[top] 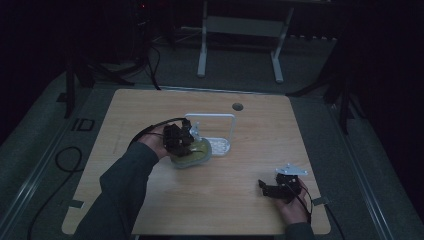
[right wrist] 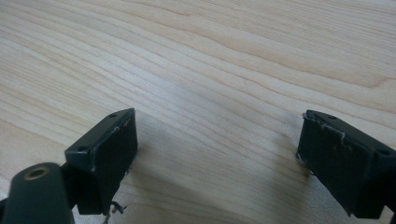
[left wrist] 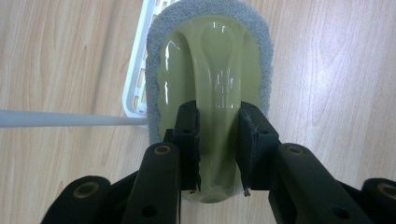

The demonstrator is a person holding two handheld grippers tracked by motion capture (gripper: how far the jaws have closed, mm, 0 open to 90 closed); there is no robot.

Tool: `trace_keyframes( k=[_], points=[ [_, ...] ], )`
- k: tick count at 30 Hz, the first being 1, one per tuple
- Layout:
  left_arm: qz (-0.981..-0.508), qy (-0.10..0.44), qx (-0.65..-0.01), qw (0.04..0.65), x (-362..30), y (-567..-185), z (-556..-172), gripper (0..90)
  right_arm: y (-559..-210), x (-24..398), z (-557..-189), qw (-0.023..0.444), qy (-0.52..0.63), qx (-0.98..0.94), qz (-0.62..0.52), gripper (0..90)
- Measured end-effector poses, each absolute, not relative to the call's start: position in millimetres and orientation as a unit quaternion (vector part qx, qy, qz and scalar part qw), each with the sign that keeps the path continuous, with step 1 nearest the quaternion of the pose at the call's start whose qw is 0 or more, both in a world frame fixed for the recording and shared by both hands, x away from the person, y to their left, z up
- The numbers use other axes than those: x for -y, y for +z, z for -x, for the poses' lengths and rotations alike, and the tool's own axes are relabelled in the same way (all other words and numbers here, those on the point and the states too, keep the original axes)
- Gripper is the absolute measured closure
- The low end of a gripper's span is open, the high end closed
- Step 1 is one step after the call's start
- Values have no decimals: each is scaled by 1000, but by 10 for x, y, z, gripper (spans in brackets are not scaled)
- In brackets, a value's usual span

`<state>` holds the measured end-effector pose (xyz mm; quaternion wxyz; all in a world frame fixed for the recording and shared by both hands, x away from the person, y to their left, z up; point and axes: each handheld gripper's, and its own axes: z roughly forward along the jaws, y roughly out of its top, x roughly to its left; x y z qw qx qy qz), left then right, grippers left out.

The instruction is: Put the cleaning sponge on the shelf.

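The wooden table (top: 250, 200) is the largest thing here, dim in the high view, with a small round hole (top: 237, 106) near its far edge and bare wood on every side of the white rack (top: 220, 131) that stands near its middle. That rack, a low slotted tray with an upright wire loop, is the landmark: the olive-green scrubber (left wrist: 210, 84), a glossy moulded handle on a grey scouring pad, lies just beside the rack's near-left side, its pad overlapping the tray's rim in the left gripper view, where a white bar of the rack runs off to the left. The rack hems the scrubber in on the far side; toward the table's near and left edges the wood is open. The left gripper (left wrist: 218, 140) comes in over the scrubber from the near-left of the rack, forearm angled inward, its jaws clamped on the raised ridge of the handle. The right gripper (right wrist: 217, 149) rests well to the near-right of the rack, close to the table's near edge, low over bare wood, jaws wide apart with nothing between them.
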<state>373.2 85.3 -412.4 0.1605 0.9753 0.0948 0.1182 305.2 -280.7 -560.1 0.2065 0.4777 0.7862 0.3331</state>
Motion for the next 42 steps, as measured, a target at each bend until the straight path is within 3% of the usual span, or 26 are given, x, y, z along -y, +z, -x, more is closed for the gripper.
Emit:
trace_keyframes(
  k=[42],
  points=[
    [-981,139,-61,118,-547,-4102,-3940,719,-5600,2807,-3052,206,333,-786,-478,116]
  ],
)
